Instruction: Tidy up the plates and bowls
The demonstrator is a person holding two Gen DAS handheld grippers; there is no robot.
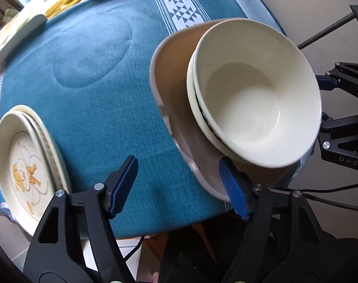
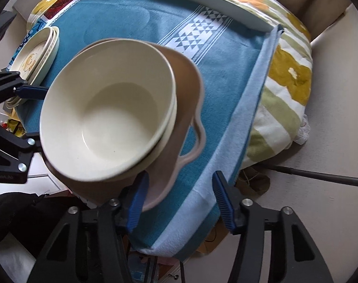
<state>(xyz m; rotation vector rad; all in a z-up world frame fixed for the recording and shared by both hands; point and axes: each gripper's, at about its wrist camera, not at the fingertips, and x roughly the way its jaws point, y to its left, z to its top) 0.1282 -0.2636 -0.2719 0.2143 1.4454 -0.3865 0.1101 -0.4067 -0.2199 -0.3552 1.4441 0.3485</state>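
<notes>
The stack of cream bowls [image 1: 254,94] hides most of the tan dish [image 1: 174,70] beneath it. The lower bowls show only as rim edges. Motion blur softens the tan dish's handle. The duck-print plates [image 1: 25,165] are cut off by the left wrist view's edge; the stack count is unclear.

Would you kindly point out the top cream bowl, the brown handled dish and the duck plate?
top cream bowl [image 1: 254,99]: left wrist view, inner floor.
brown handled dish [image 2: 188,87]: right wrist view, inner wall.
duck plate [image 1: 25,165]: left wrist view, painted centre.

The letters "DAS" stand on the right gripper [image 1: 344,127] body's black block, seen from the left wrist.
</notes>
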